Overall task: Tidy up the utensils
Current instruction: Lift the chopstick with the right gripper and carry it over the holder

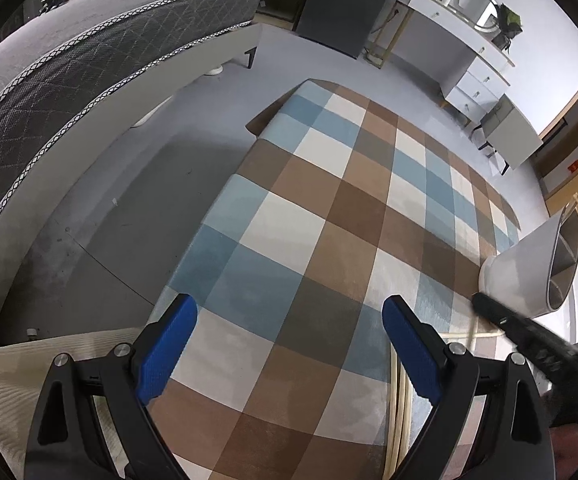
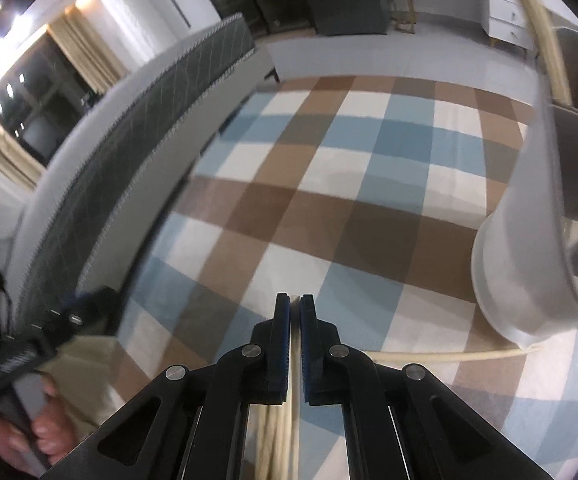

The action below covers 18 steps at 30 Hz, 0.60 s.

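Squares of blue, brown and cream cover the soft rug on the floor, like a big checkerboard. Both tools hang above it.

The left hand-held gripper has its two black arms spread wide. Its blue pads look bumpy and rubbery, and there is nothing between them. A pale board with wood grain shows under its left arm.

The right hand-held gripper has its blue pads pressed almost together. They pinch a thin shiny strip that is seen from its edge. I cannot tell what kind of utensil it is.

The white utensil holder is to the right of both tools, near the right one and apart from its pads. It is smooth and round like a tall cup, wider at the top. Thin walls inside split it into parts. It looks tilted in both views. A thin cream rail runs just below the holder's base.

At the lower left of the right wrist view, the person's left hand grips a dark handle, blurred.

A bed with a thick grey quilted mattress, edged with white cord, stands left of the rug. A smooth white desk with drawers stands by the far wall.
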Each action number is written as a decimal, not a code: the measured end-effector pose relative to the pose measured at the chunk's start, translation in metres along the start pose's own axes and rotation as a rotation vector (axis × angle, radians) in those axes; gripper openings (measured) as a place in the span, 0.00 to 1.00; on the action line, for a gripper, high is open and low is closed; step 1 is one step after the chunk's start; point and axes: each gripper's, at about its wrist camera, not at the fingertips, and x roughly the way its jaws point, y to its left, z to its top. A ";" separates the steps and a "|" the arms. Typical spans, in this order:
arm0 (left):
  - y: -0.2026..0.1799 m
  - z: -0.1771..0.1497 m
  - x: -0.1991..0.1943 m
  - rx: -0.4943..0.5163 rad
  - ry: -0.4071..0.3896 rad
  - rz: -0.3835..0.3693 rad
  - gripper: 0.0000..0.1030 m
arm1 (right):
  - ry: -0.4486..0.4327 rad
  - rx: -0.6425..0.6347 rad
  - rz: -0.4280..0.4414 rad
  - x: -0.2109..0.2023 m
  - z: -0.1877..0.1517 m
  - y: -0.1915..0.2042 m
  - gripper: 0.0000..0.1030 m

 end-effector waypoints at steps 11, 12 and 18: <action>-0.031 -0.018 0.034 0.095 0.143 -0.010 0.88 | -0.250 0.011 0.036 -0.054 -0.010 -0.007 0.04; -0.033 -0.021 0.039 0.100 0.165 -0.012 0.88 | -0.270 0.009 0.032 -0.058 -0.013 -0.009 0.04; -0.048 -0.031 0.060 0.116 0.232 -0.001 0.88 | -0.380 0.041 0.033 -0.079 -0.025 -0.024 0.04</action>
